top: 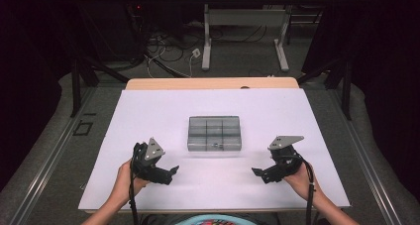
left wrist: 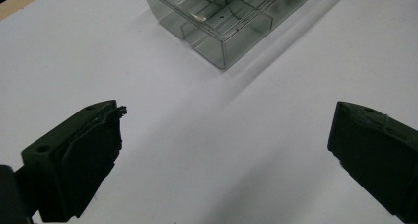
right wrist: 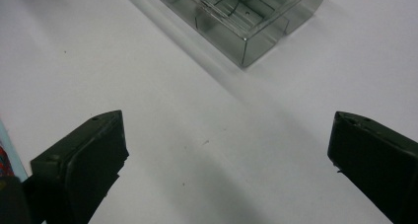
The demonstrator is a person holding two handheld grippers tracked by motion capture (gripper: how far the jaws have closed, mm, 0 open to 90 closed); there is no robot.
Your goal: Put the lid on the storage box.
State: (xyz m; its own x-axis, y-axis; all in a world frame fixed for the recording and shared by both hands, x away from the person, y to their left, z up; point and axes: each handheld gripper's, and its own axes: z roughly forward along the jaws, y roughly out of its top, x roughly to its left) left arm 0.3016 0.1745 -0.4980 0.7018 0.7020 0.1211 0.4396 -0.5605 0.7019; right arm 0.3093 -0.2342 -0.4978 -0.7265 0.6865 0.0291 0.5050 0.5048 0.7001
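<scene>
A clear grey plastic box [top: 214,133] with several compartments sits at the middle of the white table top [top: 148,116]. My left gripper [top: 173,171] is held low over the table to the box's front left, jaws wide open, nothing between them. My right gripper [top: 256,172] is held at the box's front right, also open and empty. Both point inward toward the box. In the left gripper view the box [left wrist: 222,17] lies ahead beyond the open jaws of the left gripper [left wrist: 224,130]. In the right gripper view the box [right wrist: 236,12] lies ahead of the right gripper [right wrist: 226,135].
The white sheet covers a wooden table whose far edge [top: 213,83] shows behind. Beyond it stand a second table's legs [top: 207,41] and loose cables [top: 168,51] on the floor. Black stands [top: 75,81] flank the table on both sides.
</scene>
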